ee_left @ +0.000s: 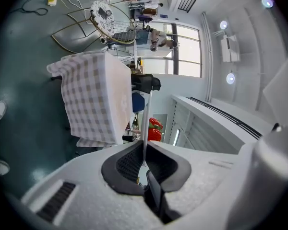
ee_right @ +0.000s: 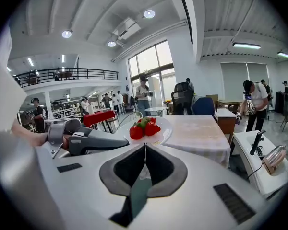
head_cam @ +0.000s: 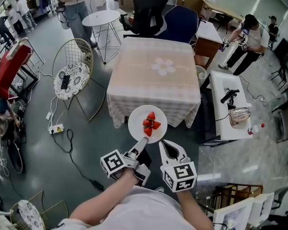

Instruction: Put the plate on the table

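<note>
Carriage is the step in hand, by my judgement: the white plate (head_cam: 134, 124), with a small heap of strawberries (head_cam: 150, 122) on it, hangs in the air over the grey floor, just short of the near edge of the square table (head_cam: 144, 83) with its checked cloth. The left gripper (head_cam: 140, 147) is rolled onto its side and its jaws are clamped on the plate's near rim, which runs edge-on into their seam in the left gripper view. The right gripper (head_cam: 164, 145) has its jaws pressed together on nothing, its tips at the plate's near-right rim; whether they prop the rim from below or merely sit beside it I cannot tell. To do this well, the plate should be kept level so the loose strawberries do not roll, brought well in over the cloth rather than onto its hanging edge, and lowered until its base sits flat before the left jaws let go. The pale flower print (head_cam: 163, 66) marks the cloth's middle and would serve as an aim. As for writing, none can be read: each gripper's cube bears only black-and-white square markers, and no brand or label shows on plate, cloth or tool.
</note>
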